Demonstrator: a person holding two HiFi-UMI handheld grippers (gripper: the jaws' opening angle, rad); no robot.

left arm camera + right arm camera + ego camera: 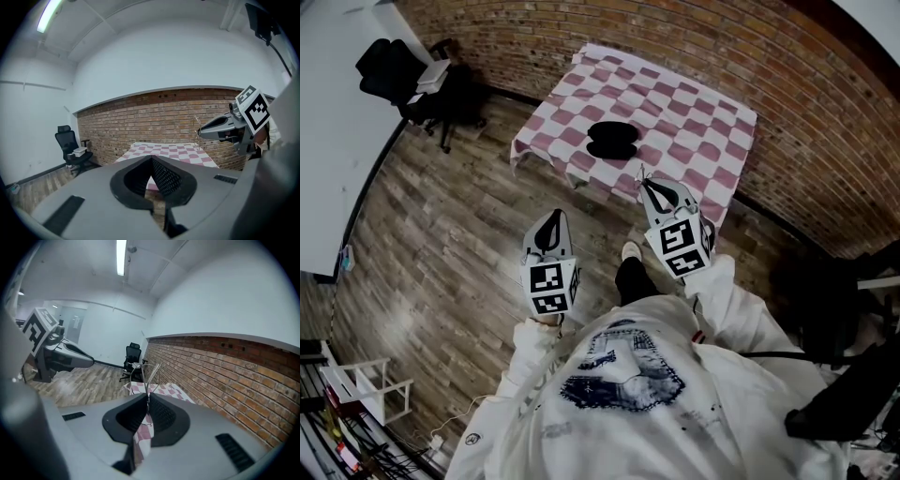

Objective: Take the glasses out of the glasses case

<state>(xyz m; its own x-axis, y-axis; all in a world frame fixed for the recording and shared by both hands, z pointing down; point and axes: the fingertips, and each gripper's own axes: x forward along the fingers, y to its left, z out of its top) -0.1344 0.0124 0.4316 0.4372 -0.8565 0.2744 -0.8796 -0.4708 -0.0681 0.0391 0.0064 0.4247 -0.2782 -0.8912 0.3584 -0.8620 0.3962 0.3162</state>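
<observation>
The checkered table (pixel 694 112) stood ahead of me, and the black case (pixel 611 140) lay crosswise on its near half. My right claw (pixel 643 183), the one nearer that case, pinched the thin glasses (pixel 154 377) clear of it. My left claw (pixel 553 220) hung closed and empty, farther back.

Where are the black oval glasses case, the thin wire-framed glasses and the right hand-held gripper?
black oval glasses case (pixel 612 141): head view, the middle of the case.
thin wire-framed glasses (pixel 152 373): right gripper view, a wire arm just above the jaws.
right hand-held gripper (pixel 646 186): head view, its closed tip.
</observation>
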